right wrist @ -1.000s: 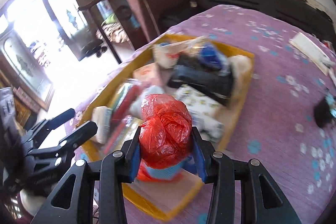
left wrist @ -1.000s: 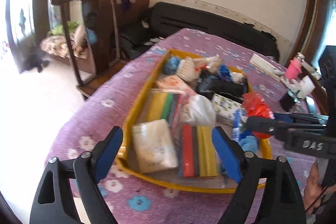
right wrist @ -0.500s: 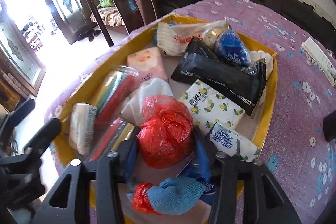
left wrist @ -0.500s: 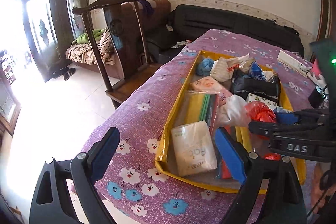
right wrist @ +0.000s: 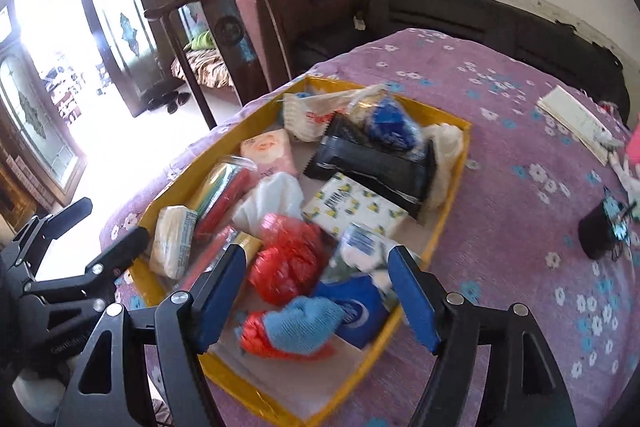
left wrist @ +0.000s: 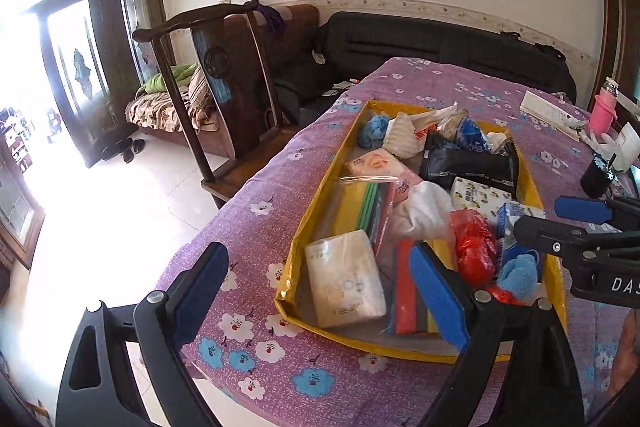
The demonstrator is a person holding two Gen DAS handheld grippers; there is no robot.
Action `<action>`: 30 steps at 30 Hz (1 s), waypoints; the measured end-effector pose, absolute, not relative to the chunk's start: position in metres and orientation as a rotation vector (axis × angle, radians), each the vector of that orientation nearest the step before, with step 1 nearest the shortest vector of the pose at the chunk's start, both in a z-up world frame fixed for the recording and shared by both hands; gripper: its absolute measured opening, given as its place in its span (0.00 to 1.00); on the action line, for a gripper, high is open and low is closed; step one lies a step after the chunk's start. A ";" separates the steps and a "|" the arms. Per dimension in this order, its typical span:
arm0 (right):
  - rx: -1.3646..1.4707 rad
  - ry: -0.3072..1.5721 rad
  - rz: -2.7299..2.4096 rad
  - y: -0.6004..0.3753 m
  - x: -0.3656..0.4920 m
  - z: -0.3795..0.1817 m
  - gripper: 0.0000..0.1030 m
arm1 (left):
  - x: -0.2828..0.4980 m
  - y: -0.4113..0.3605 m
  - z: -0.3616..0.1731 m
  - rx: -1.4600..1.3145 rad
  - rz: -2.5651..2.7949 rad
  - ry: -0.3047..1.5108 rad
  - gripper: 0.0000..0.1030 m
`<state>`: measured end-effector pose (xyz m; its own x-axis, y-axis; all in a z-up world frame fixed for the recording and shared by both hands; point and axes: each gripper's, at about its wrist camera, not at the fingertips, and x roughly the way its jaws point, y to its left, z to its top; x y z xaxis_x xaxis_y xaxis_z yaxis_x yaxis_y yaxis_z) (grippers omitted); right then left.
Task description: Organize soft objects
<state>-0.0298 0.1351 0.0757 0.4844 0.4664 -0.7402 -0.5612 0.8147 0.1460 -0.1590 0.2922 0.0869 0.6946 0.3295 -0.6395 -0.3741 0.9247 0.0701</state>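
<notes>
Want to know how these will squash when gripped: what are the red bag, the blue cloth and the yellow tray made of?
Red bag: thin plastic film, by its glossy, crinkled folds.
Blue cloth: looks like terry or microfibre, matte and nubby.
Yellow tray: probably cardboard with a shiny yellow coating; its thin walls are creased.

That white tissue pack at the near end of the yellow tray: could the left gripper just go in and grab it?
Probably yes. The white tissue pack lies uncovered at the yellow tray's near end, and the left gripper is open, empty and aimed at it. Only the tray's low wall is between.
</notes>
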 end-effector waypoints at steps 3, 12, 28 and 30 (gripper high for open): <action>-0.092 0.861 0.613 0.117 -0.032 0.074 0.76 | -0.162 0.280 0.094 -0.042 0.403 0.678 0.89; -0.038 0.806 0.595 0.067 -0.056 0.082 0.77 | -0.187 0.226 0.125 0.162 0.632 0.463 1.00; -0.011 0.699 0.561 0.011 -0.103 0.093 0.80 | -0.214 0.186 0.156 -0.026 0.362 0.381 1.00; -0.016 0.691 0.552 0.008 -0.109 0.092 0.80 | -0.195 0.190 0.146 -0.078 0.300 0.498 1.00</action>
